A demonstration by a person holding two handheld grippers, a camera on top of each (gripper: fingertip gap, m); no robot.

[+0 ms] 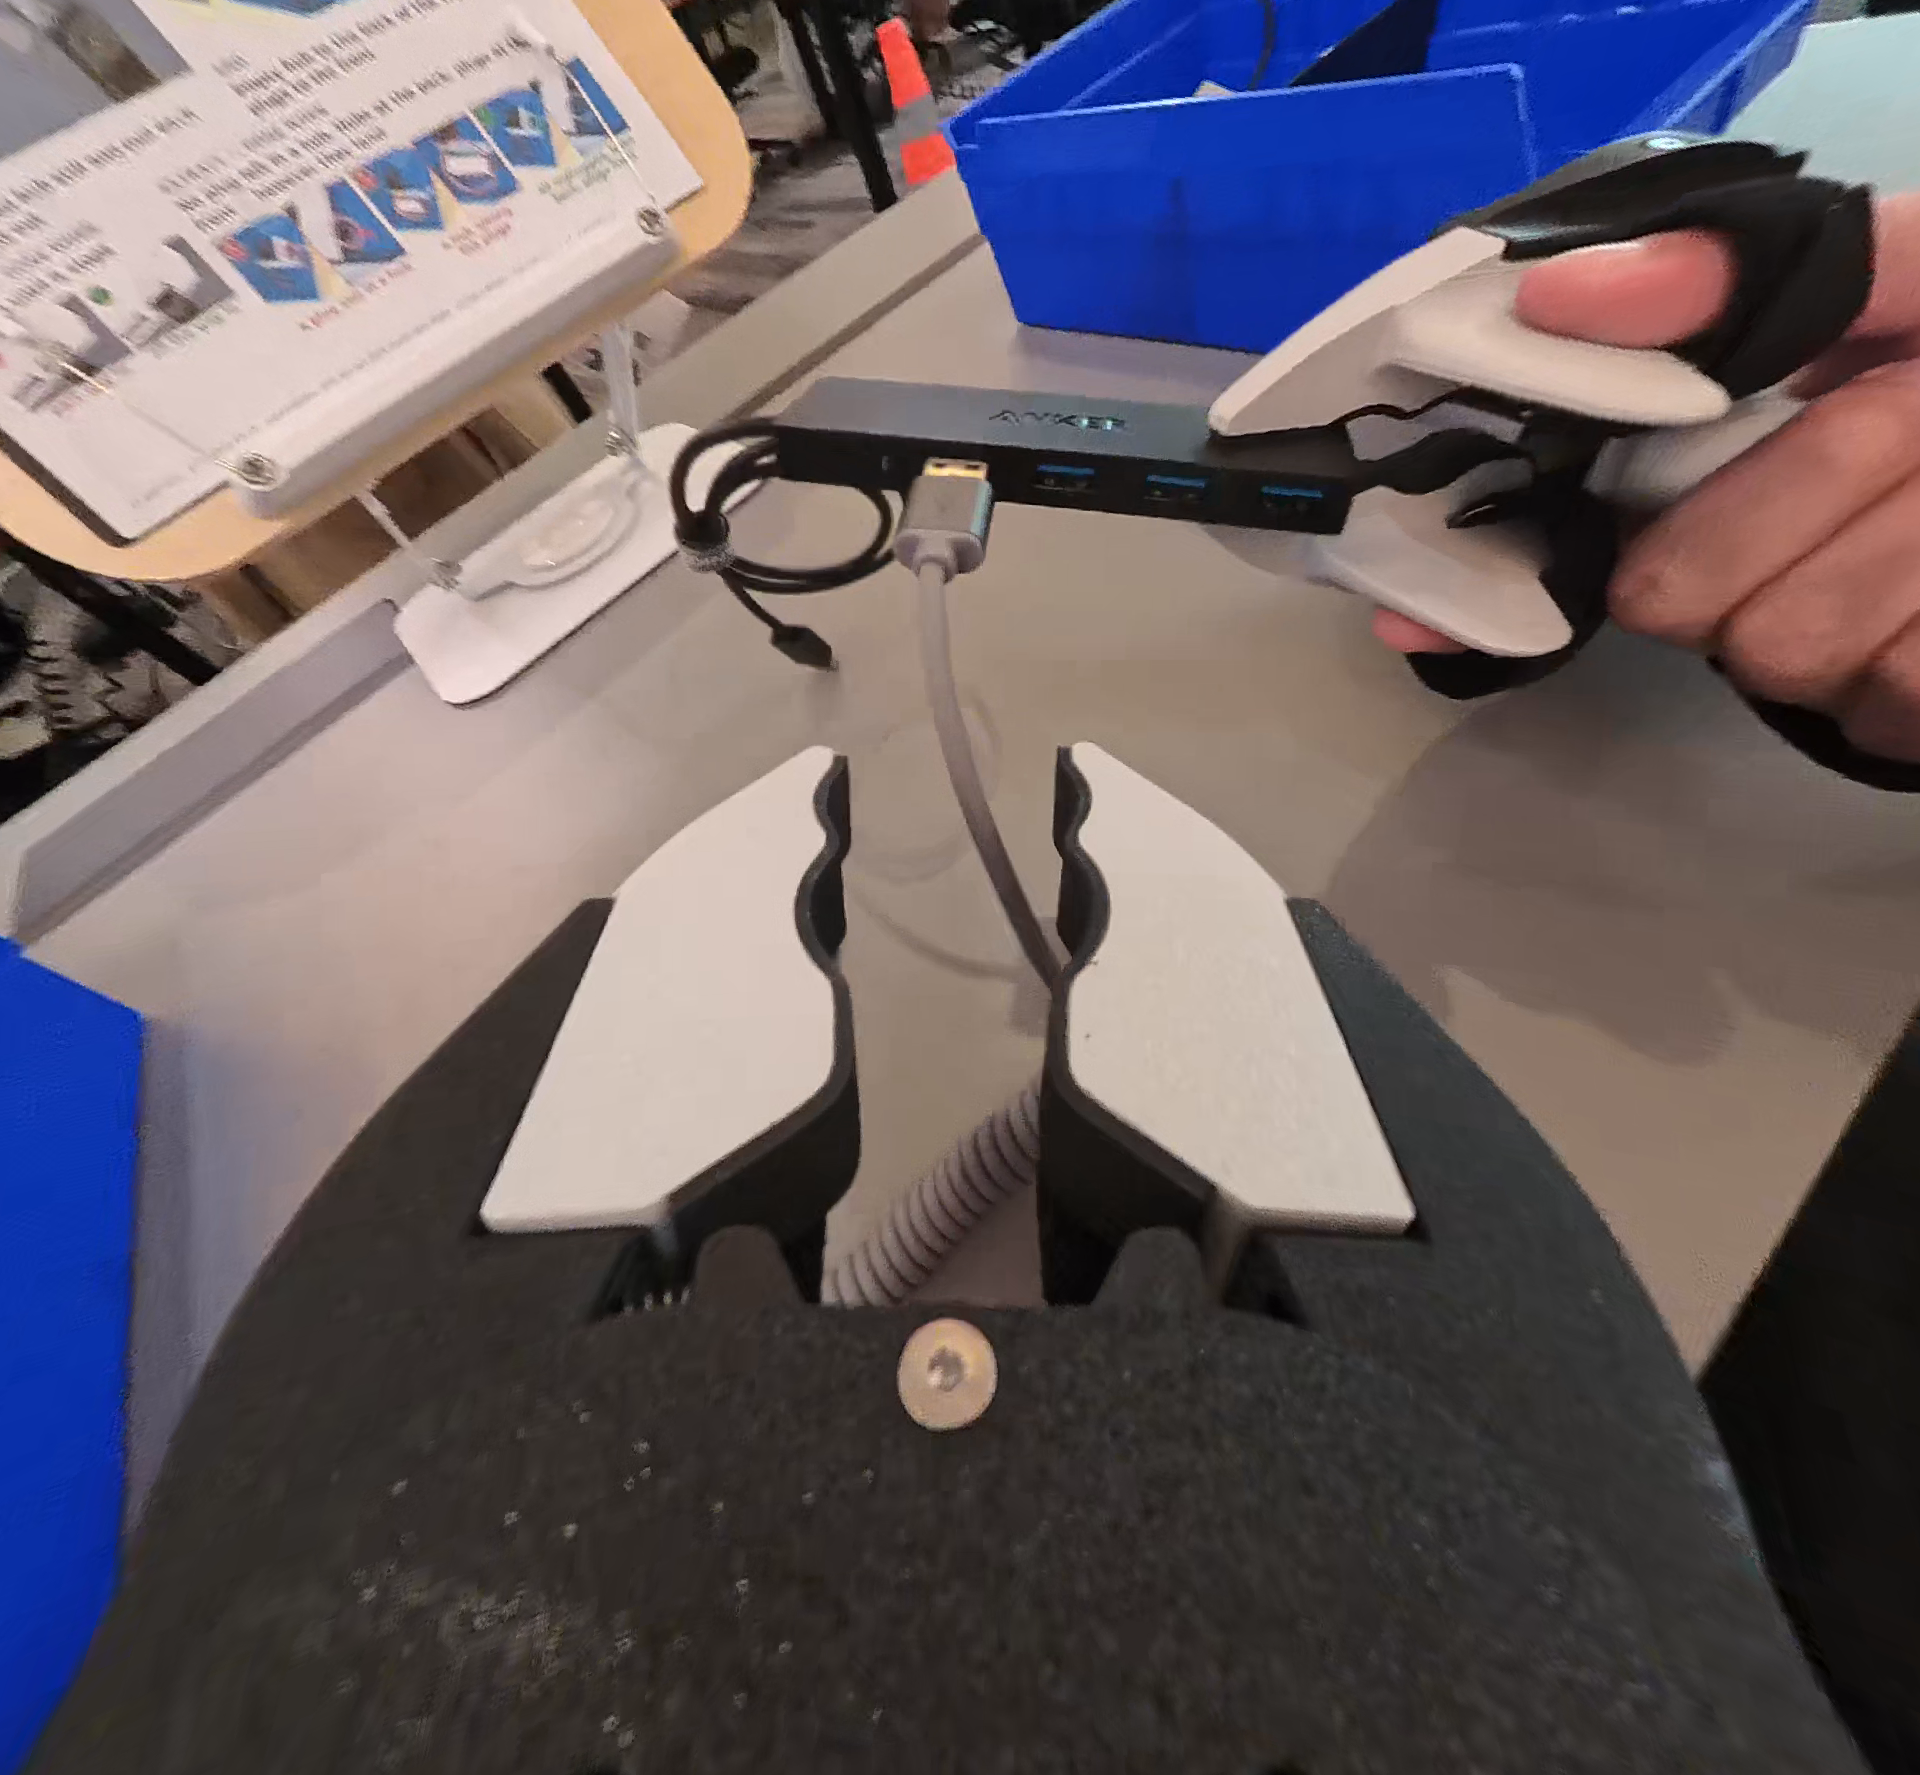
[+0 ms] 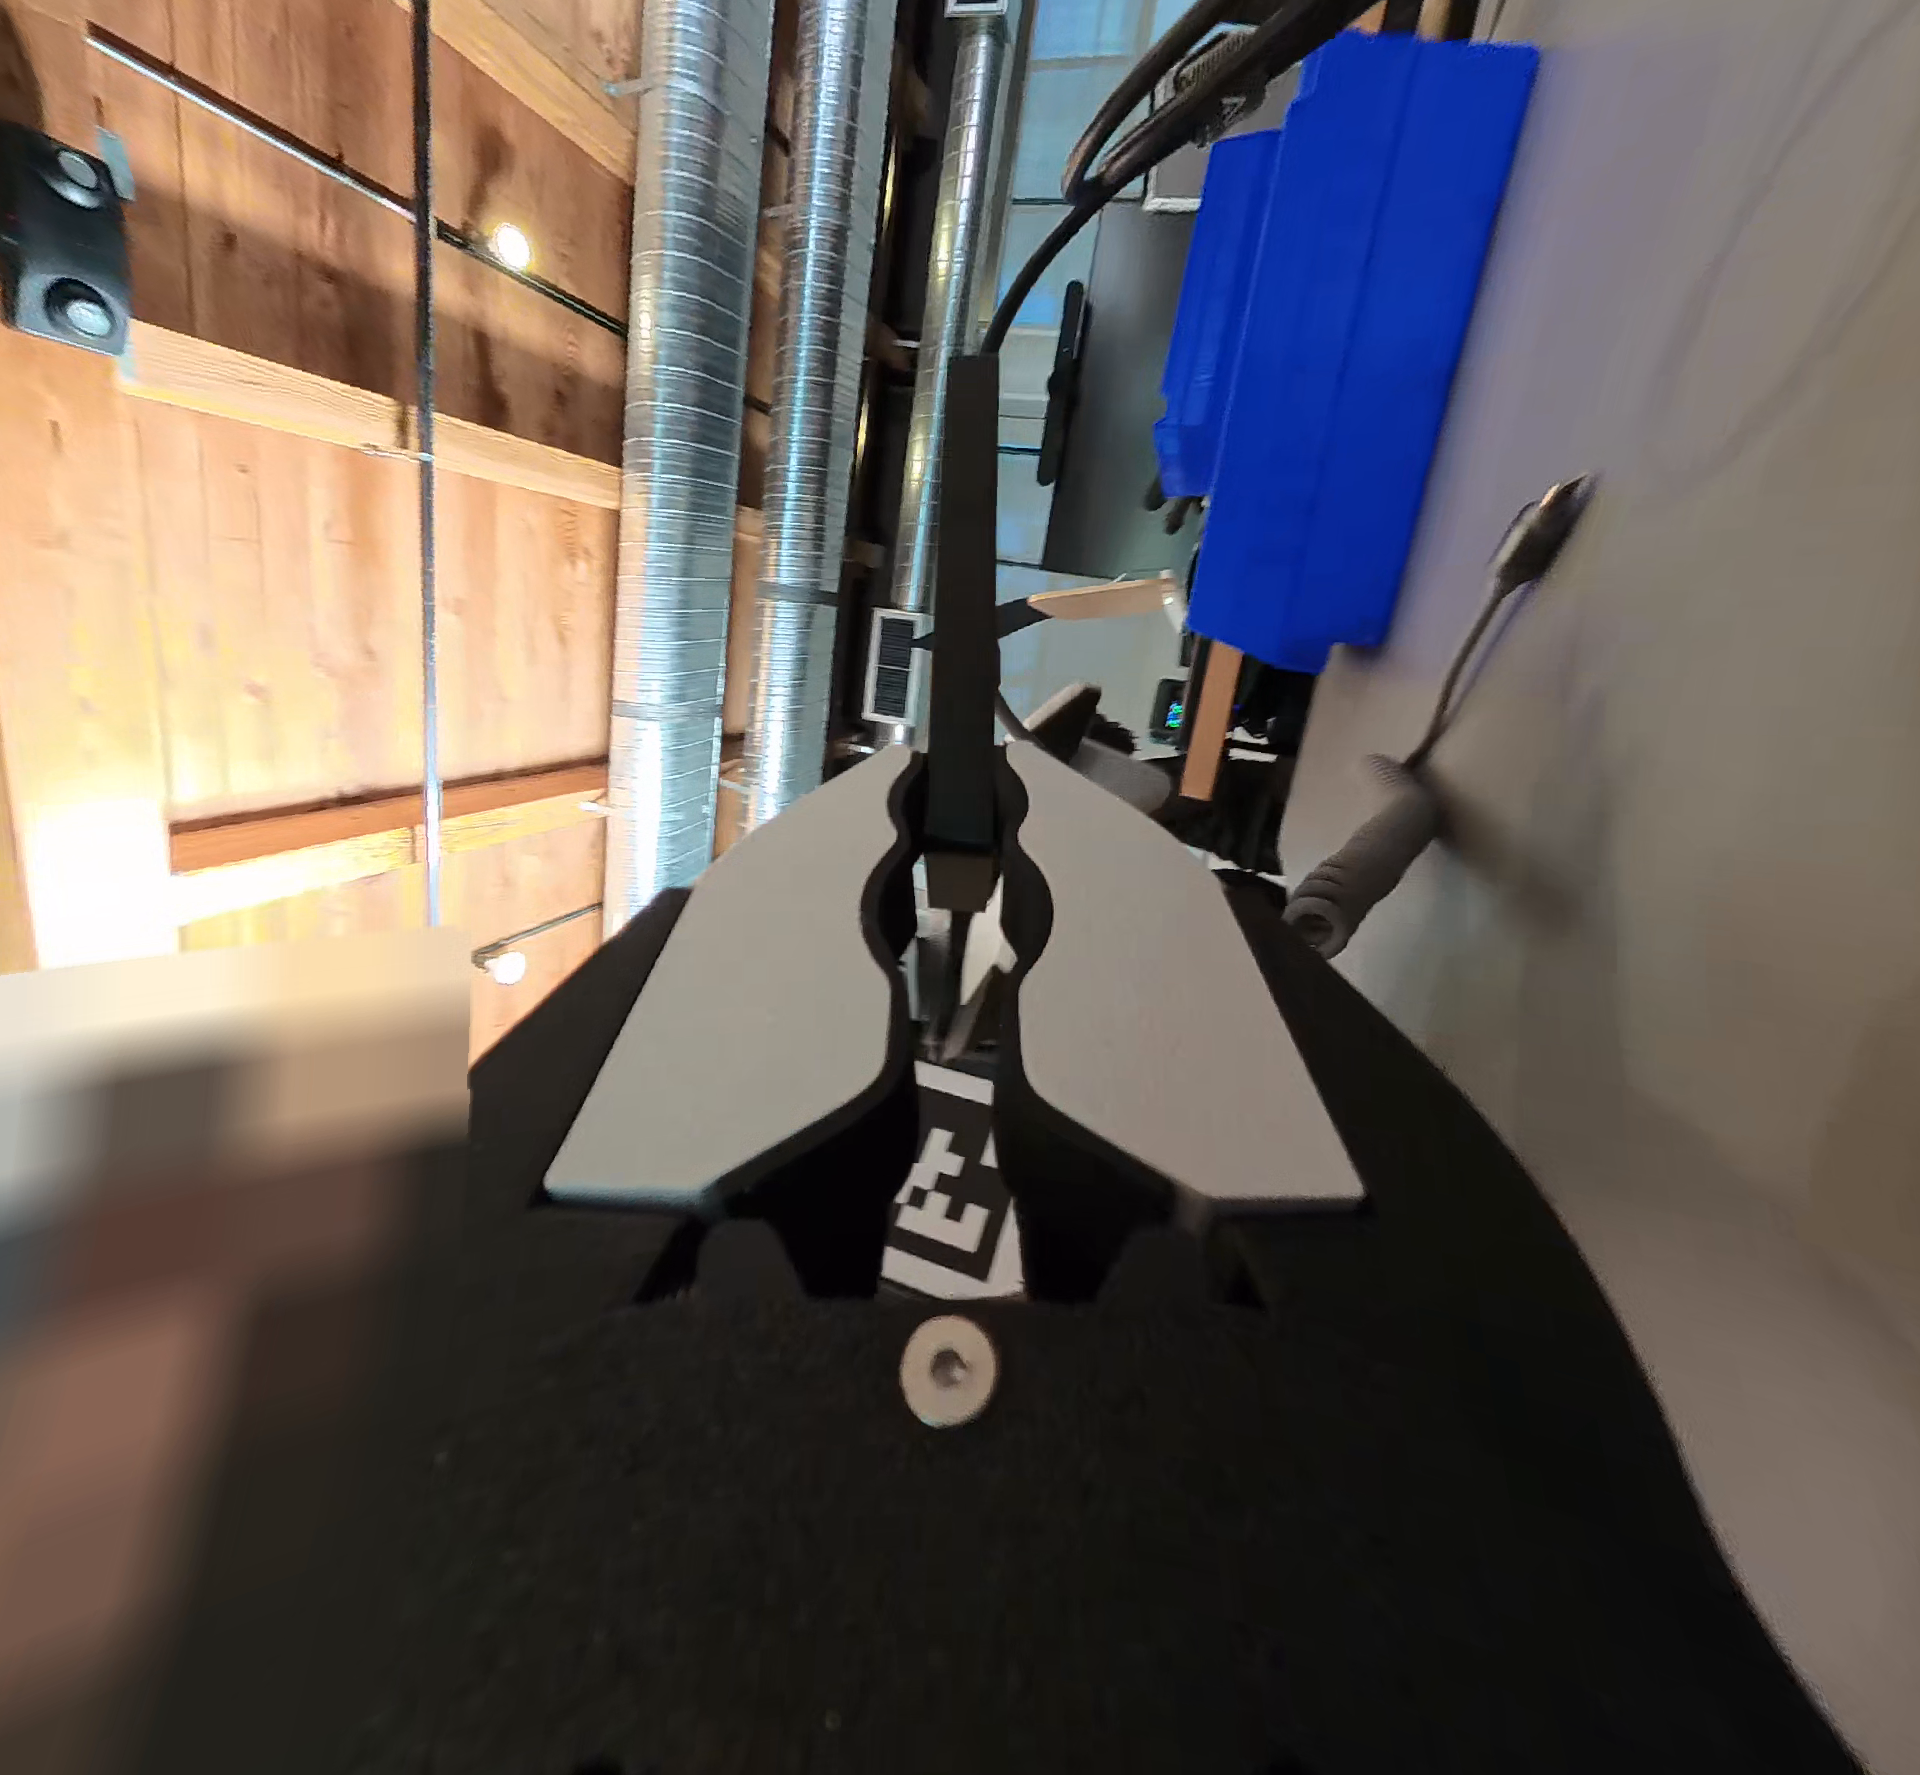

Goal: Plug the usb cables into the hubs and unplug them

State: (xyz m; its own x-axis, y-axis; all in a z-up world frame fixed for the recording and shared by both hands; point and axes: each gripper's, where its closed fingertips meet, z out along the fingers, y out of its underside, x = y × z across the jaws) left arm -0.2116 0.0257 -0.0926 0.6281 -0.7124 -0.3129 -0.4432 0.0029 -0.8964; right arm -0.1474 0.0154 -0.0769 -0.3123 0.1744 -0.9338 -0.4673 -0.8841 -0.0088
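Grey cable runs under the left gripper body, rest hidden (coiled bit peeks thru), hub right end covered by right gripper fingers, near-left blue bin cut off by frame edge.

We see the hub held above the table, a cable plug in its leftmost port; the bin sits behind it, the sign stand to its left, our left gripper in front
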